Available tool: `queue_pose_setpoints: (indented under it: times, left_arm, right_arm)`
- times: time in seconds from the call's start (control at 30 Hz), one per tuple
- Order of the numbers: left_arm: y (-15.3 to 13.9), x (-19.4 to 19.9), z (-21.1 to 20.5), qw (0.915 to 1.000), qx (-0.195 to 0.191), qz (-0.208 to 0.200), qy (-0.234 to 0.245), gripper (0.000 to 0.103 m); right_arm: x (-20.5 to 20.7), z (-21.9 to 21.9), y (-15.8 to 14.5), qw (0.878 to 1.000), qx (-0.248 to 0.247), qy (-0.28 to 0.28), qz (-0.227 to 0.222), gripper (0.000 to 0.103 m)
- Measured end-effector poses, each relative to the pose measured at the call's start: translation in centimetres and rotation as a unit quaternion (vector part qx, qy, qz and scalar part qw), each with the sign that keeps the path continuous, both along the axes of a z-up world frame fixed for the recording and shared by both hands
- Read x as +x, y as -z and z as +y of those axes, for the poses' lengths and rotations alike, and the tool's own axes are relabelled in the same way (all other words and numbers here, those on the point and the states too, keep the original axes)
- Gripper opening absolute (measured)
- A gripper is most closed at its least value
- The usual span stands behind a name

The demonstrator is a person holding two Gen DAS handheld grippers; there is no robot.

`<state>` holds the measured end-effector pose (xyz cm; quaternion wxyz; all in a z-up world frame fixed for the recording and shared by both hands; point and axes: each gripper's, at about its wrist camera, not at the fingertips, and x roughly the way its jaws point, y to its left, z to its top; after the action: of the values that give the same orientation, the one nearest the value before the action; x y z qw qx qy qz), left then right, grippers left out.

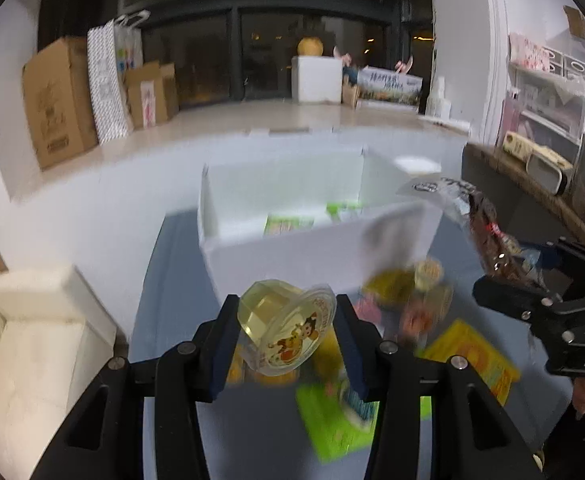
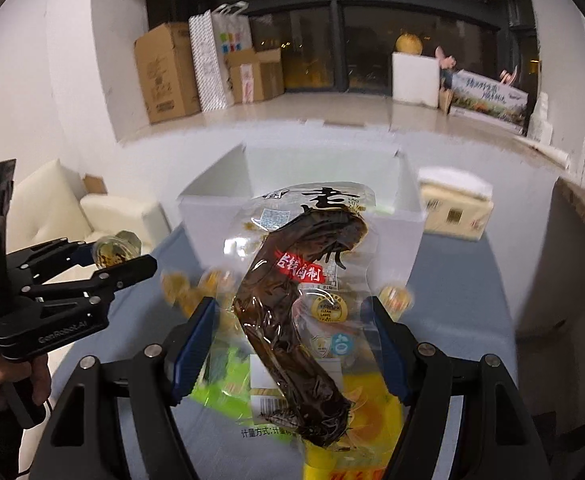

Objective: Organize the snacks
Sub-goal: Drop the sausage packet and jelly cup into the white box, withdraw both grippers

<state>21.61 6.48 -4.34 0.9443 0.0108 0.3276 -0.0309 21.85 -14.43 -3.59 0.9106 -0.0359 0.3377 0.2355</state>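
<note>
The left gripper (image 1: 288, 334) bears the marking "GenRobot.AI" on its body, legible in the right wrist view; the right gripper (image 2: 292, 344) carries lettering beginning "DAS", the remainder cut off at the frame edge. The left gripper's blue-padded fingers (image 1: 225, 346) pinch a clear jelly cup (image 1: 286, 326) of pale yellow gel, tilted, its lid printed with a cartoon figure and ringed text too blurred to read. The right gripper clamps a transparent vacuum pouch (image 2: 304, 312) holding a dark brown food item; the pouch shows large black Chinese characters at the top, a red band with white characters, a round yellow seal reading "CLEAN LABEL", a barcode, and the line "计量方式" near the bottom edge. Both loads are held above the blue table (image 1: 172, 312). Ahead of both grippers stands an open white box (image 1: 292, 236) with green packets inside. Below the grippers, green packets (image 1: 332, 420), a yellow packet (image 1: 476, 356) and further jelly cups (image 2: 180, 288) lie blurred on the table.
</note>
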Motion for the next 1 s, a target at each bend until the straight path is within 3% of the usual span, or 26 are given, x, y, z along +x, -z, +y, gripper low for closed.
queue_pose_setpoints:
  times: [0.3,0.6,0.63,0.73,0.8,0.83,1.0]
  left_arm:
    - [-4.7,8.8,-1.1,0.9996,-0.009,-0.023,0.010,0.051]
    - [-3.3,16.1,-0.9,1.0000,-0.004,0.004,0.006,0.052]
    - [-2.9,16.5,-0.8,1.0000,-0.004,0.005,0.003,0.054]
    - [-1.8,17.2,0.0,0.9997,-0.016,0.015,-0.013,0.102]
    - [-1.3,17.2,0.5,0.9995,-0.019,0.016,-0.022,0.103]
    - [-1.0,17.2,0.6,0.9994,-0.018,0.018,-0.024,0.103]
    - [0.1,17.0,0.9,0.9990,-0.022,0.031,-0.023,0.103]
  right_arm:
    - [7.9,-0.3,-3.9,0.999,0.006,0.028,-0.020,0.077]
    - [14.7,0.8,-2.6,1.000,0.008,0.029,-0.002,0.077]
    - [15.3,0.8,-2.2,0.999,0.009,0.031,0.002,0.077]
    - [16.5,0.8,-1.2,0.999,0.016,0.029,0.019,0.079]
    - [16.8,0.7,-0.7,0.999,0.013,0.043,0.017,0.097]
    - [16.8,0.6,-0.6,0.999,0.009,0.048,0.010,0.101]
    - [16.6,0.7,-0.3,0.999,0.006,0.037,0.010,0.103]
